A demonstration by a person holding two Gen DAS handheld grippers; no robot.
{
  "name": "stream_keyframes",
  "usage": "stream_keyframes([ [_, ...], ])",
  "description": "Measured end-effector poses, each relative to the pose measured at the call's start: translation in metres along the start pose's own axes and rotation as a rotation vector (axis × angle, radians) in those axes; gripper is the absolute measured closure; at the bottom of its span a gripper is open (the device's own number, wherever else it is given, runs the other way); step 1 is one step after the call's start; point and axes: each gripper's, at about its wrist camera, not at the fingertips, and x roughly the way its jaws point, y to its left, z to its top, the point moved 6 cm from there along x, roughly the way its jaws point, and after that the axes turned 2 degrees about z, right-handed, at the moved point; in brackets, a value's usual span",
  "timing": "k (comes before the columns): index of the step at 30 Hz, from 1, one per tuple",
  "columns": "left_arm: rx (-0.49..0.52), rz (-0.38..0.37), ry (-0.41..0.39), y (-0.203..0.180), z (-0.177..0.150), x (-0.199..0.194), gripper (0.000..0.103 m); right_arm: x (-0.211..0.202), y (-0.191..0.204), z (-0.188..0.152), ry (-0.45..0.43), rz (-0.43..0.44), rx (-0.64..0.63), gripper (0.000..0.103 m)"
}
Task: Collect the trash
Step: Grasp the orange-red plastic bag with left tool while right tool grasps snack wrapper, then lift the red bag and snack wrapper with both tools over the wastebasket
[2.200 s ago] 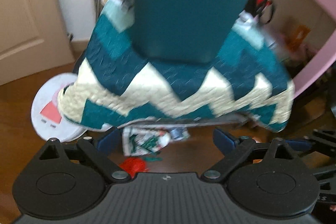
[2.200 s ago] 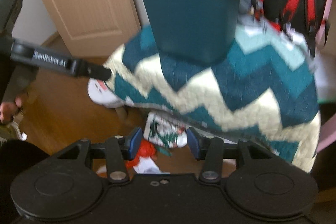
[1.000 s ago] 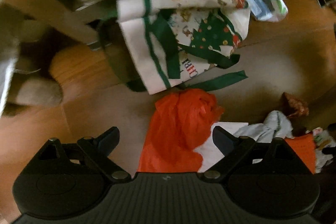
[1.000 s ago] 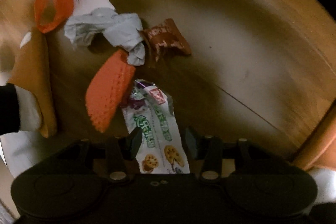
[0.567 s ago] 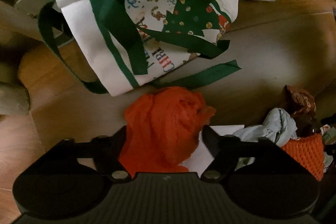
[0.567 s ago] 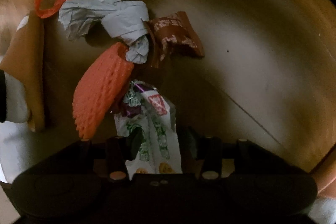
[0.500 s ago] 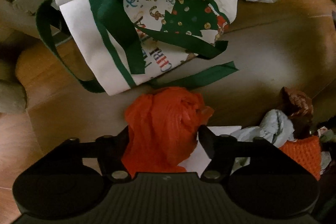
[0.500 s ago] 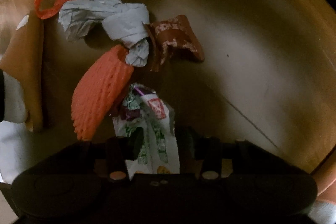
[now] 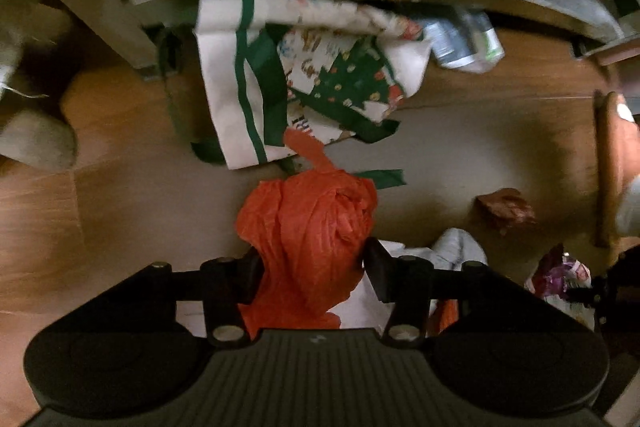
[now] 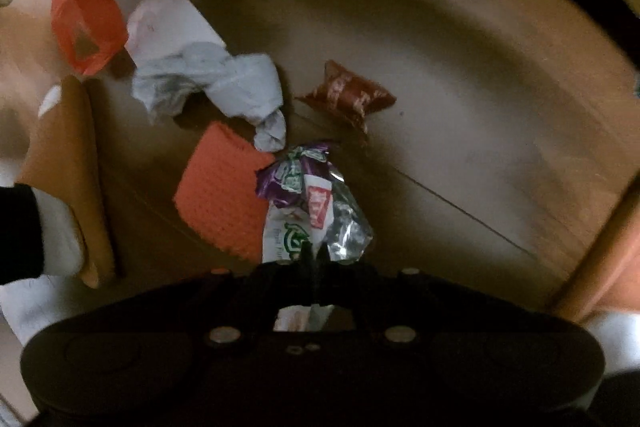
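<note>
Both pickups are made. The right tongs [image 10: 314,259] are clenched on the snack wrapper [image 10: 316,203], which hangs crumpled just above the floor [image 10: 460,115]. The left tongs [image 9: 312,263] have just been closing and now squeeze the orange bag [image 9: 308,223], bunched between the pads. Beyond lie grey paper [image 10: 212,83], a brown wrapper [image 10: 348,95] and a Christmas tote [image 9: 304,79]. Next, I judge, both loads must be carried clear to a bin, none in view.

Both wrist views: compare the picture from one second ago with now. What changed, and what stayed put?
Both jaws have just been closing: the left gripper on the orange plastic bag, the right gripper on the snack wrapper, now crumpled. The brown wrapper and grey paper wad stayed put.
</note>
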Motion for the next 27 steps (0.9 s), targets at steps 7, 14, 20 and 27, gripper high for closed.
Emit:
stream_keyframes([
  [7,0.045,-0.012,-0.045,-0.01,-0.012,-0.081,0.053,-0.07,0.001,-0.007,-0.131,-0.059,0.027,0.102],
  [14,0.048,-0.022,-0.181,-0.026,-0.015,-0.18,0.053,-0.167,0.015,-0.014,-0.351,-0.048,0.072,0.102],
  [20,0.001,-0.026,-0.336,-0.036,-0.024,-0.266,0.053,-0.252,0.032,-0.028,-0.546,-0.034,0.089,0.102],
  [27,-0.057,-0.051,-0.511,-0.061,-0.039,-0.357,0.053,-0.35,0.054,-0.044,-0.762,-0.033,0.068,0.102],
])
